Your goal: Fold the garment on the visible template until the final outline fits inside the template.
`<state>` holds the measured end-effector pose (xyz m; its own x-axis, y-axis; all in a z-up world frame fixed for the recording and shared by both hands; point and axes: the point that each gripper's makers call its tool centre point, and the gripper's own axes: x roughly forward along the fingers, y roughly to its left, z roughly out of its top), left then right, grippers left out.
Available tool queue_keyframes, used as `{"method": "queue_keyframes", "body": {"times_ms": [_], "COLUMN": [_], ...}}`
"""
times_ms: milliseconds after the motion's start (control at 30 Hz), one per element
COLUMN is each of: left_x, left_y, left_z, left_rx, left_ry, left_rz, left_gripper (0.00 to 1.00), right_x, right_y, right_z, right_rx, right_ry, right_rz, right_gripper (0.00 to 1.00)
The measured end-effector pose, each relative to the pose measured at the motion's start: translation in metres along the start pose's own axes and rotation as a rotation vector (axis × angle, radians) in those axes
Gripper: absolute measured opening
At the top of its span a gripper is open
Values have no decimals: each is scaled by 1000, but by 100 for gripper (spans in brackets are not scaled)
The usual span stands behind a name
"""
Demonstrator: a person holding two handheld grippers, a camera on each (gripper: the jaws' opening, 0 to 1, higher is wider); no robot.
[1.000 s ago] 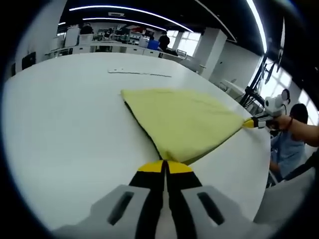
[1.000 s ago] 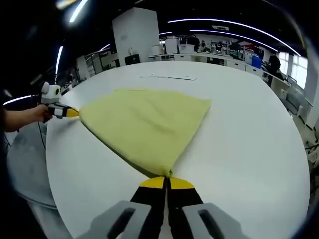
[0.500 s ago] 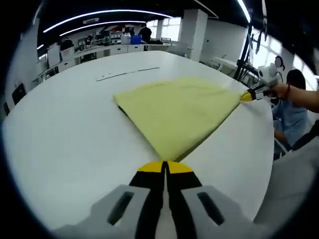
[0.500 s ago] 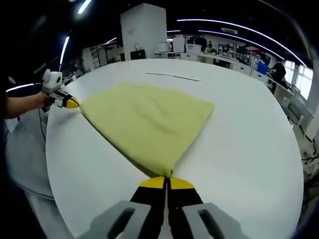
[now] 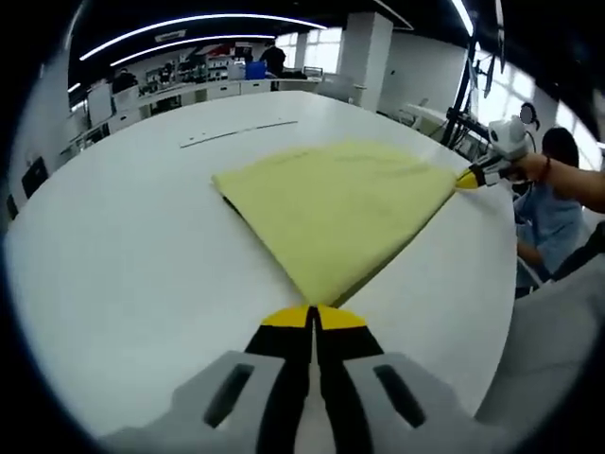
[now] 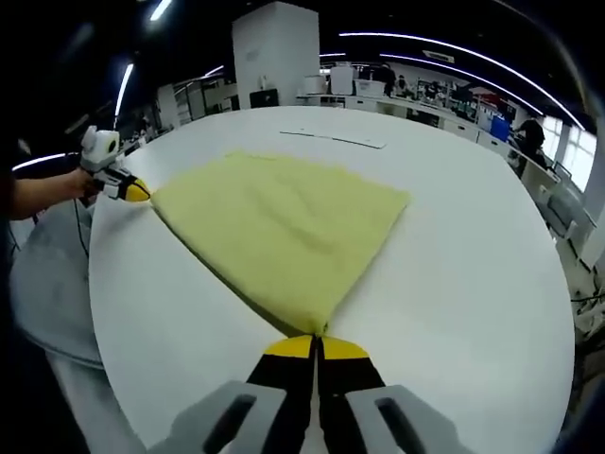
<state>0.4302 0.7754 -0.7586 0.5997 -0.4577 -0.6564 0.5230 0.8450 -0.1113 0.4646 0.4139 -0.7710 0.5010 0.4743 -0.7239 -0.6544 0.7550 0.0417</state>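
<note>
- The template could not be made out under the cloth [image 5: 340, 203]; a thin dark line [image 5: 238, 133] lay on the table [image 5: 123, 255] past the cloth, and what it was could not be told.
- The room behind was dim and blurry (just desks and ceiling lights).
- The yellow cloth lay flat on the white table, spread like a fan.
- In the left gripper view, the left claw [image 5: 311, 317] was closed on one near corner of the cloth, its yellow tips pressed together.
- In that view the cloth's long edge ran off to the right, to the right claw [image 5: 470, 179], held by a hand [image 5: 534, 168].
- In the right gripper view, the right claw [image 6: 317, 346] was pinched shut on the other corner of the cloth [image 6: 284, 222].
- There the same edge ran up to the left, to the left claw [image 6: 130, 192] at the table's edge [image 6: 104, 284].
- A dark underside peeked out along one edge in the left gripper view.
</note>
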Motion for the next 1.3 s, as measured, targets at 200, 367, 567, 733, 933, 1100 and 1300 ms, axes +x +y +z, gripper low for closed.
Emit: {"method": "queue_keyframes", "body": {"times_ms": [200,367,567,733,933,1100,1300], "left_x": [-3,-6,-8,-9,-10,-10,-10], "left_y": [-3,-6,-10,-11,-14,-16,-16], "left_z": [-4,-7,-10,-12,-14,-17,-18], "left_rx": [-12,-11,-17,-21,-17,-47,-103], "left_ry": [-4,-2,-3,0,5,1,-19], "left_rz": [-1,-3,-2,-4,-7,-8,-1], "left_gripper": [0,0,0,0,0,0,0], "right_x": [-3,-5,-7,-10,-12,-13,-11], "right_y": [3,6,8,10,12,13,14], "right_z": [-6,-9,-11,-13,-18,-19,-20], "right_rx": [1,4,8,5,19,24,79], "right_ry": [10,16,18,22,20,12,-13], "right_rz": [7,14,16,20,30,31,40], "right_gripper": [0,0,0,0,0,0,0]}}
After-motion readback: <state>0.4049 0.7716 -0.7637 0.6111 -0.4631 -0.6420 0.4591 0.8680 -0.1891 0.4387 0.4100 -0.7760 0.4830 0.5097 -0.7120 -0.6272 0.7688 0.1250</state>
